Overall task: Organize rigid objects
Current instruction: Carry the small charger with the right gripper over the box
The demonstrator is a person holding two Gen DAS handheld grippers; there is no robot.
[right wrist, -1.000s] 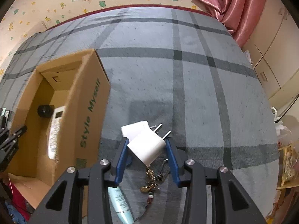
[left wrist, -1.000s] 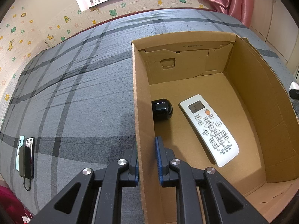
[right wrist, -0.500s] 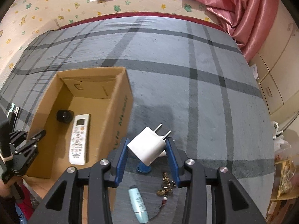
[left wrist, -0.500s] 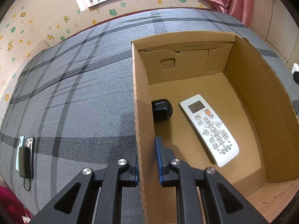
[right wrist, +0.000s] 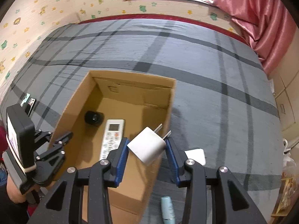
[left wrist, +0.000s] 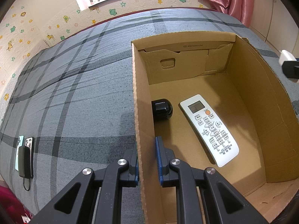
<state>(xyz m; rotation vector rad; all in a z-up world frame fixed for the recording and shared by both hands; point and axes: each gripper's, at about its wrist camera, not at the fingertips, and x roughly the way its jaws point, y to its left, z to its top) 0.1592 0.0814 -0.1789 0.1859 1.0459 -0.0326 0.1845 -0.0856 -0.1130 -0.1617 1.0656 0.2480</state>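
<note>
An open cardboard box (left wrist: pixel 261 93) sits on the grey plaid bed. It holds a white remote control (left wrist: pixel 209 128) and a round black object (left wrist: pixel 161 109). My left gripper (left wrist: pixel 147 160) is shut on the box's left wall, one finger inside and one outside. My right gripper (right wrist: pixel 146 142) is shut on a white plug charger (right wrist: pixel 145 149), prongs pointing away, held in the air over the box's (right wrist: pixel 130 73) right wall. In the right wrist view the remote control (right wrist: pixel 112 136), the black object (right wrist: pixel 93 118) and the left gripper (right wrist: pixel 63 142) show too. The charger (left wrist: pixel 286 57) peeks in at the left wrist view's right edge.
A second white adapter (right wrist: pixel 195 155) and a teal tube (right wrist: pixel 168 207) lie on the bed right of the box. Phones with a black power bank (left wrist: pixel 25 153) lie near the bed's left edge. A pink curtain (right wrist: pixel 261 18) and cabinets stand at the right.
My right gripper has carried the charger left and upward, from over the bed to above the box's right wall. The left gripper and the box have not moved.
</note>
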